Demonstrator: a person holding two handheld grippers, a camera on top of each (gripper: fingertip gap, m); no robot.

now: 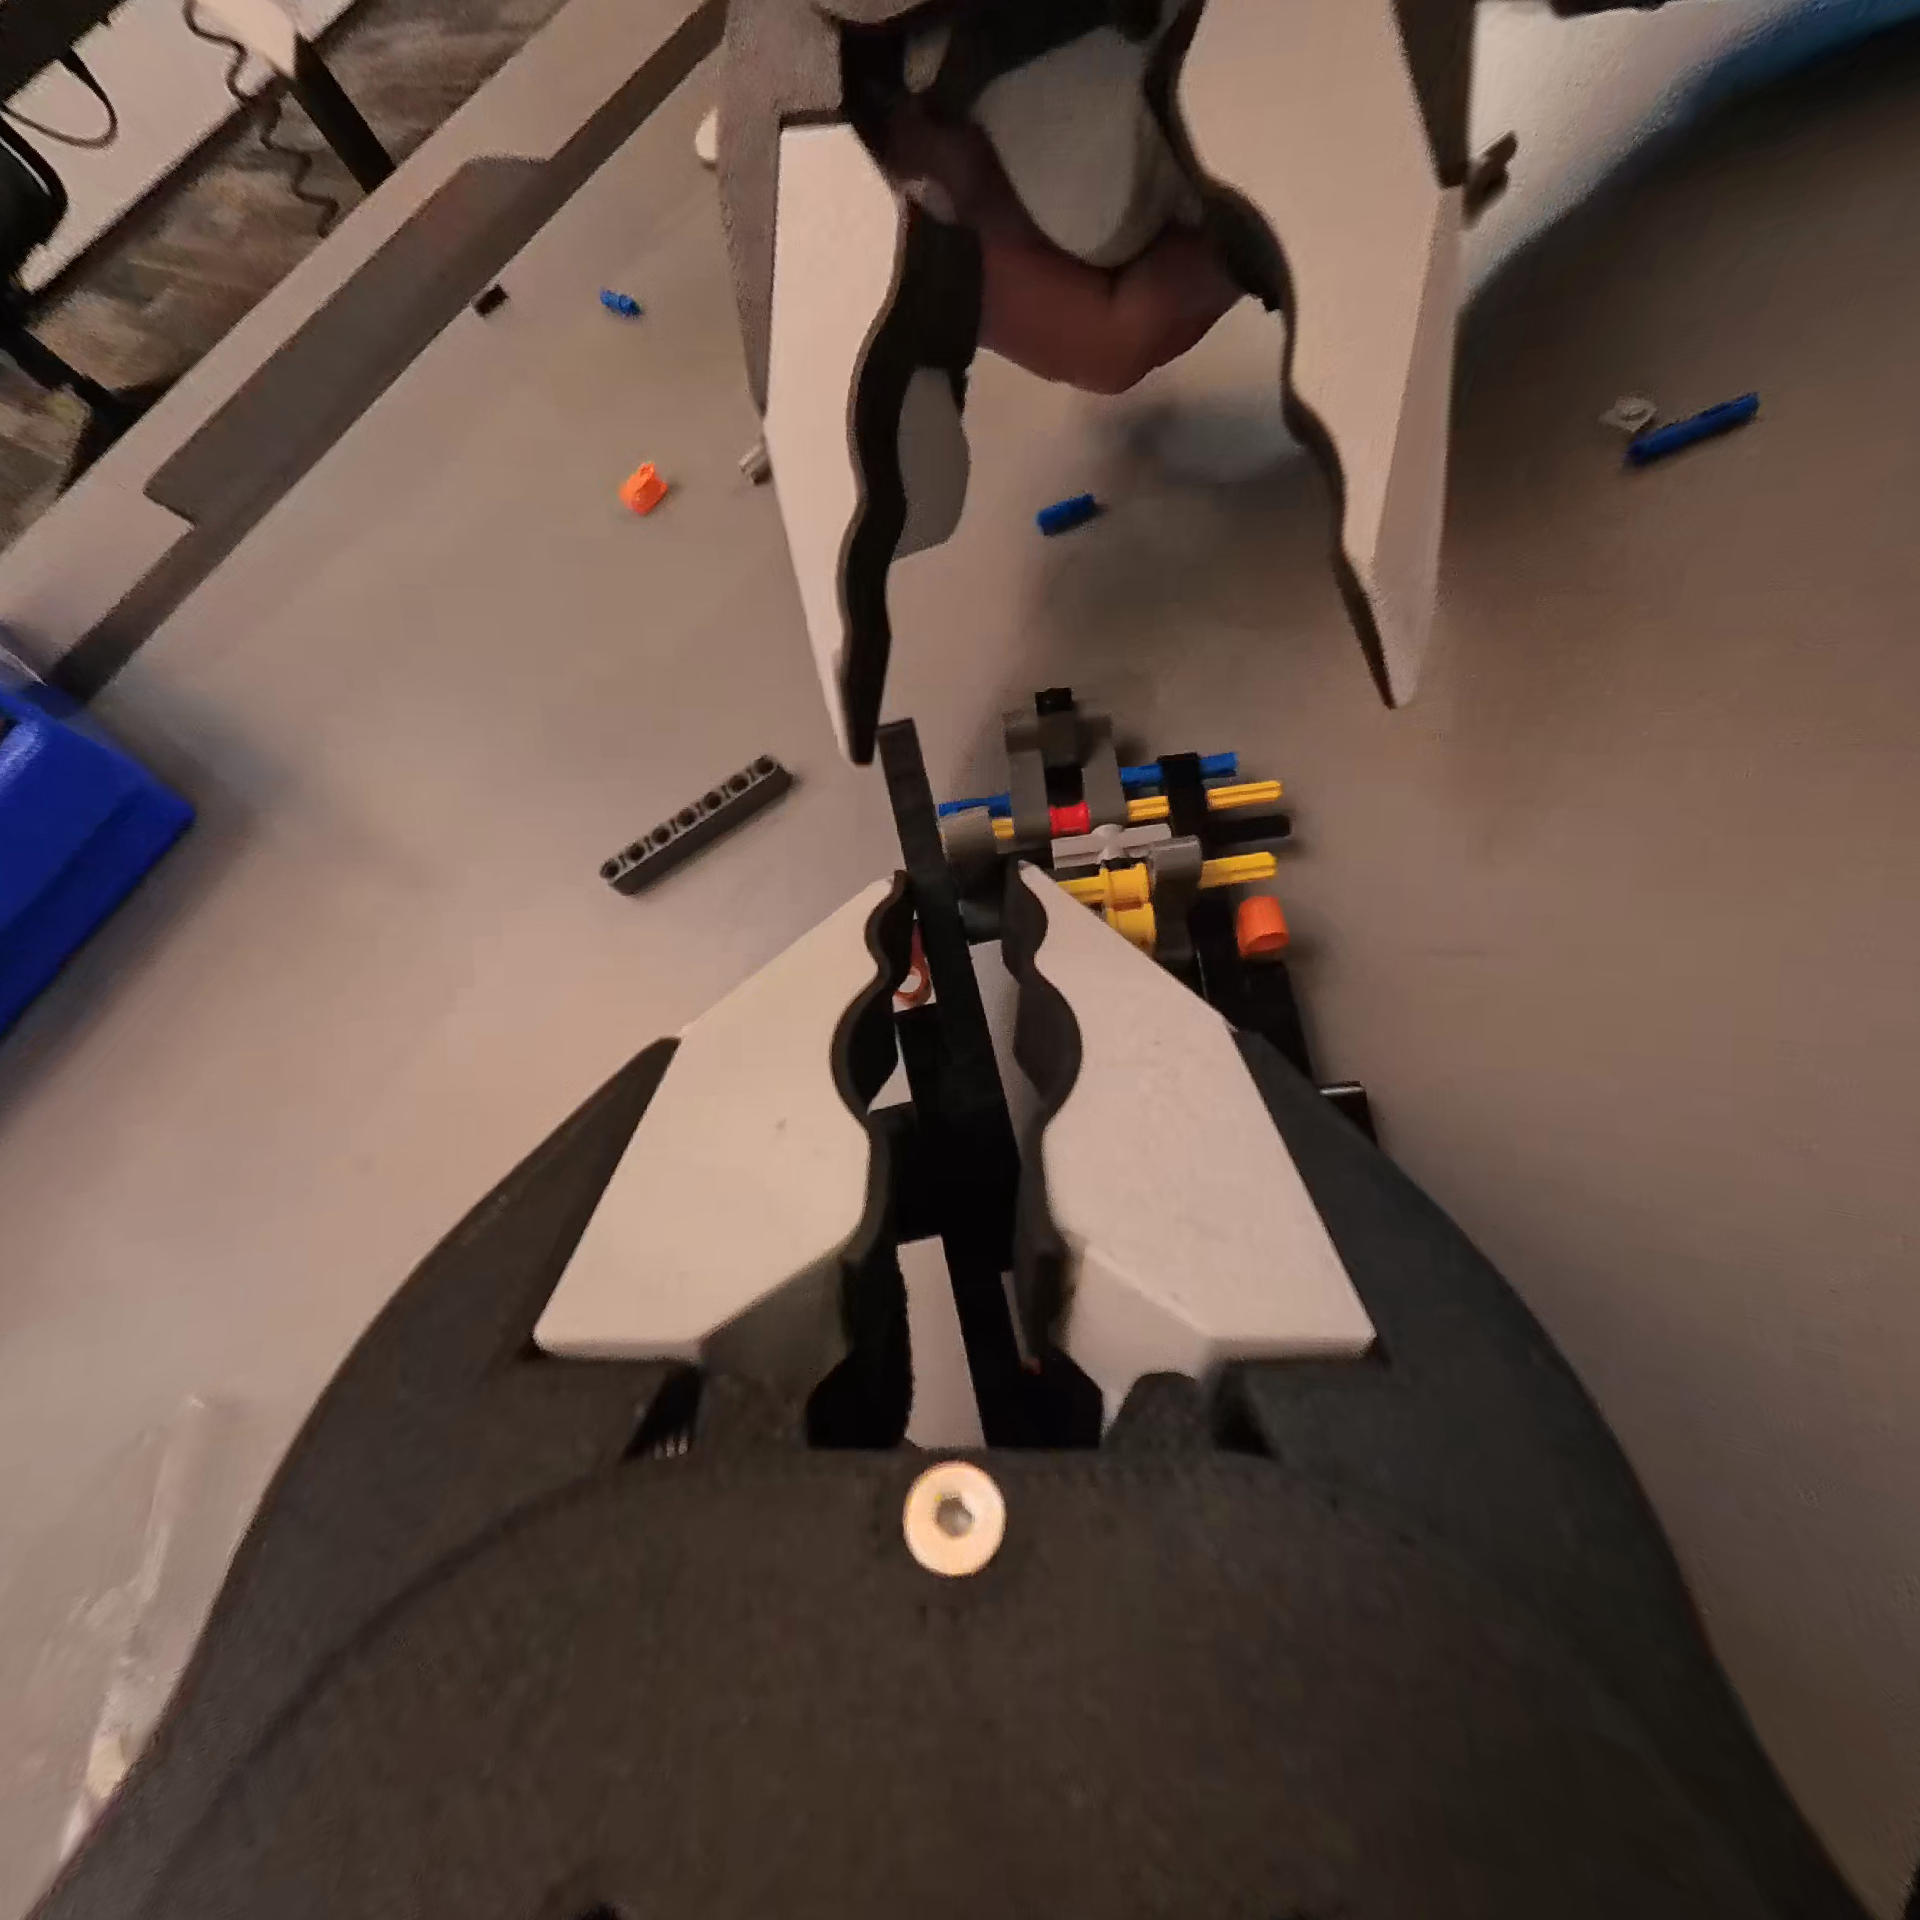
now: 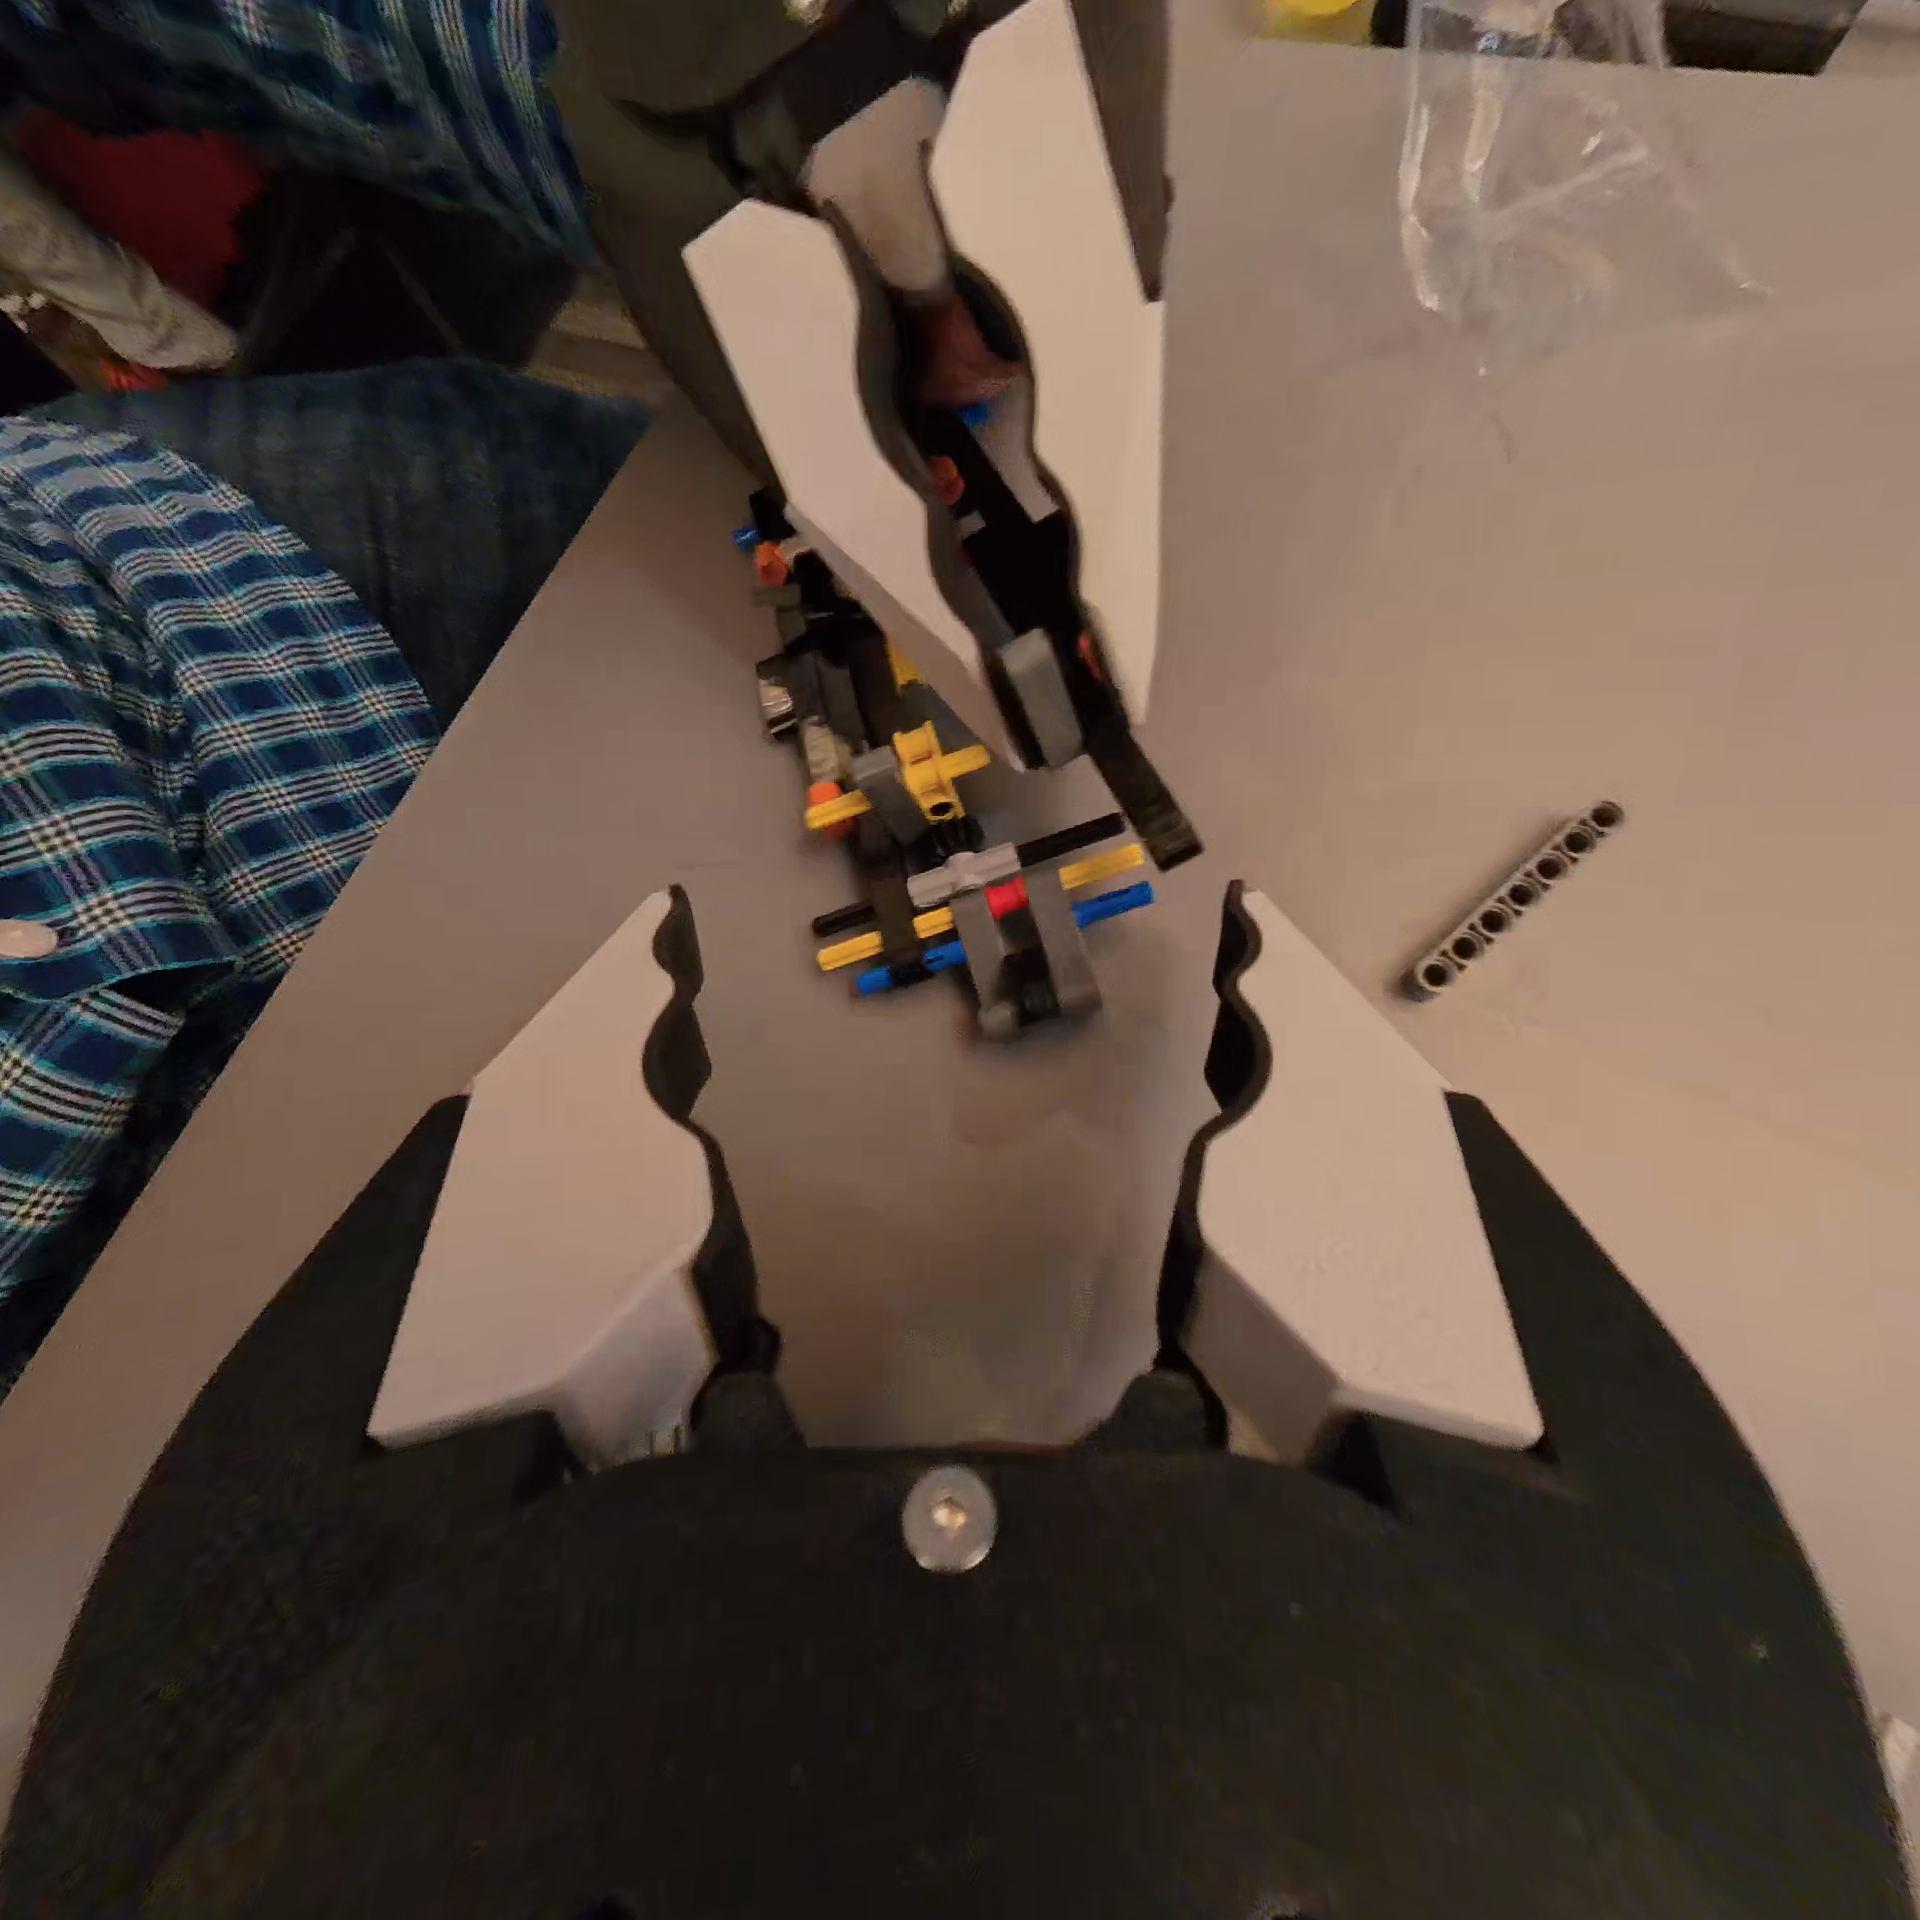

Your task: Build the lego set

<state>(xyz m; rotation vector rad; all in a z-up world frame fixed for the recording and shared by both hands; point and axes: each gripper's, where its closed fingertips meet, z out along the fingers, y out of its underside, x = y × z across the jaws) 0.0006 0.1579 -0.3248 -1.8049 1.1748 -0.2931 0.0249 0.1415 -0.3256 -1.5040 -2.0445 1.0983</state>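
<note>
The left gripper [image 1: 961,883] is closed narrowly on a long black beam [image 1: 940,935] of the lego model [image 1: 1132,842], which lies on the grey table [image 1: 416,1039]. The right gripper [image 2: 951,904] is spread wide and holds nothing, hovering near the model's end. Only the left wrist view shows the loose orange piece [image 1: 642,486], small blue pins [image 1: 1065,513] and blue bin [image 1: 62,831]; only the right wrist view shows a clear plastic bag [image 2: 1538,177] and a plaid sleeve [image 2: 177,675]. A grey holed beam [image 2: 1512,902] lies apart.
</note>
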